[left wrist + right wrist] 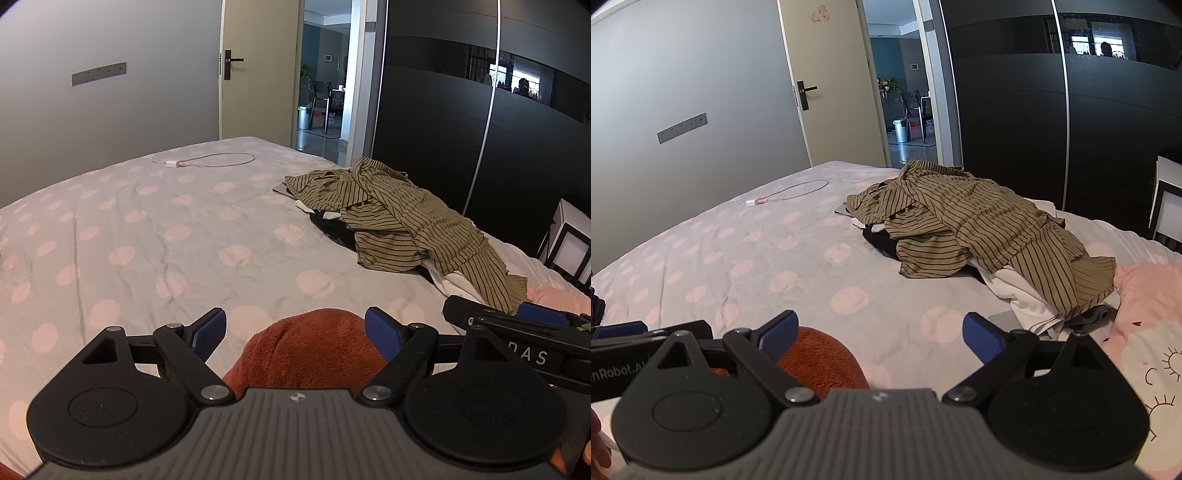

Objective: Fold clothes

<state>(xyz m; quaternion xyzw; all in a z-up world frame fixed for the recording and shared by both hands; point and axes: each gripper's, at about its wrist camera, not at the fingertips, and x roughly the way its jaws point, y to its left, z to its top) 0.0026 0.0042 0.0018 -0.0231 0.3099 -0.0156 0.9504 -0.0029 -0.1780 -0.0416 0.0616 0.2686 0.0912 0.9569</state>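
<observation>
A rust-orange fuzzy garment (314,350) lies on the bed right under my left gripper (295,330), which is open with its blue pads on either side of the cloth. It also shows in the right wrist view (820,360), low and left. My right gripper (882,334) is open and empty over the bedspread, just right of the orange cloth. It also shows at the right edge of the left wrist view (517,321). A pile of clothes topped by an olive striped shirt (402,218) (982,229) lies farther out to the right, over white and black garments.
The bed has a grey spread with pink dots (147,240). A charger with a looped cable (207,160) lies near the far edge. A pink printed quilt (1145,343) is at the right. A black wardrobe (461,110), an open doorway and a white bedside stand (572,236) lie beyond.
</observation>
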